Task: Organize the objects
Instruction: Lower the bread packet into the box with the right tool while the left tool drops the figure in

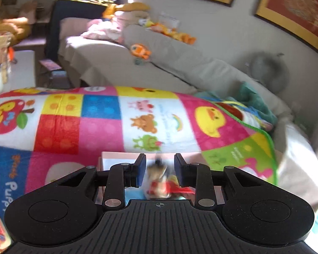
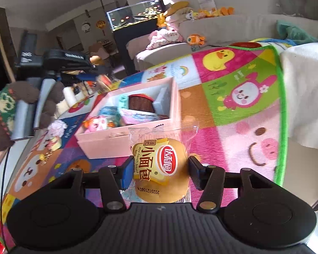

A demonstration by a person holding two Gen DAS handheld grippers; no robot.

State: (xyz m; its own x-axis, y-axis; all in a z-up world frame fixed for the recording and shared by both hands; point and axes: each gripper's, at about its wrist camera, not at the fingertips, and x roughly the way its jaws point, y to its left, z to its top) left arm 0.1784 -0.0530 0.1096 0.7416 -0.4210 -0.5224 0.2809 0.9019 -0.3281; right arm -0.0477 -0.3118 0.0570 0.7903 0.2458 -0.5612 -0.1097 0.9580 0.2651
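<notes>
My right gripper (image 2: 160, 171) is shut on a packaged mini French bread (image 2: 161, 169) and holds it above the colourful mat, just in front of the pink box (image 2: 125, 135). The box holds a brown basket (image 2: 141, 102), a small doll (image 2: 95, 122) and packets. My left gripper (image 1: 160, 169) hangs over the same pink box (image 1: 108, 158); a blurred small toy with red parts (image 1: 161, 182) sits between its blue pads, and I cannot tell whether the pads touch it.
The colourful play mat (image 2: 233, 105) covers the surface. A grey sofa (image 1: 159, 63) with plush toys stands behind. Loose toys (image 2: 53, 141) lie left of the box. A white cloth (image 2: 303, 97) lies at the right. A fish tank (image 2: 135, 14) stands far back.
</notes>
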